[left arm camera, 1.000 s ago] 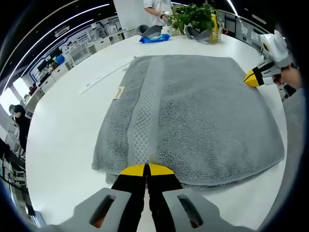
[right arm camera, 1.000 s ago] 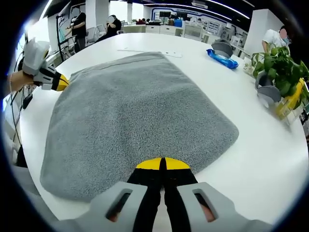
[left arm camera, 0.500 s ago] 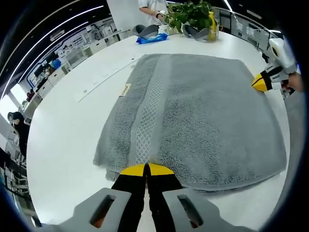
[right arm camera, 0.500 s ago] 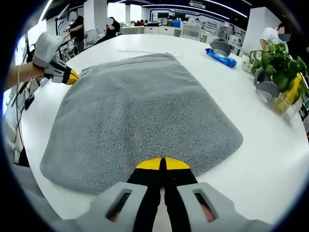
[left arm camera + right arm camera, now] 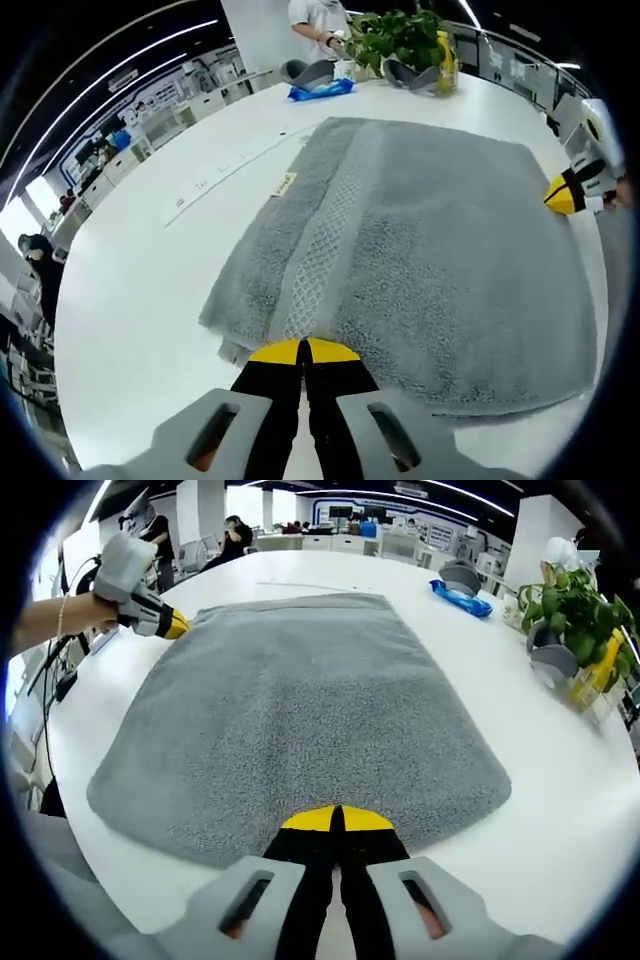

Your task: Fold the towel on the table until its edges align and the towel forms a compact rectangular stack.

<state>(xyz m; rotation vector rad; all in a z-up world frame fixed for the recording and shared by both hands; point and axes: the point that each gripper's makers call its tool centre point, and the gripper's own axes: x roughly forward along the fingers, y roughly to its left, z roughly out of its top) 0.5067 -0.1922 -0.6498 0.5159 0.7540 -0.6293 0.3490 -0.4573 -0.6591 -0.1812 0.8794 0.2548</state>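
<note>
Yellow-tipped jaws of the left gripper (image 5: pixel 303 352) are pressed together on the near edge of the grey towel (image 5: pixel 420 240), at the foot of its woven diamond-pattern band (image 5: pixel 325 245). In the right gripper view the right gripper (image 5: pixel 336 819) is likewise closed, pinching the towel's near edge. Each gripper appears in the other's view: the right one at the towel's far right edge, the left one held by a hand (image 5: pixel 60 615) at the far left corner. Towel lies folded and fairly flat on a large white round table (image 5: pixel 150 270); a second layer shows along the near edge by the left gripper. A small tan label (image 5: pixel 284 183) sits on the towel's left border. White paper strip (image 5: pixel 235 157) lies on the table beside the towel, apart from it. At the table's far side: a blue packet (image 5: pixel 320 90), two grey curved objects (image 5: pixel 308 71), a potted green plant (image 5: pixel 395 35) and a yellow bottle (image 5: pixel 444 55). A person in white stands behind these. Room is an open office or lab with ceiling strip lights, rows of white desks and other people standing in the distance.
</note>
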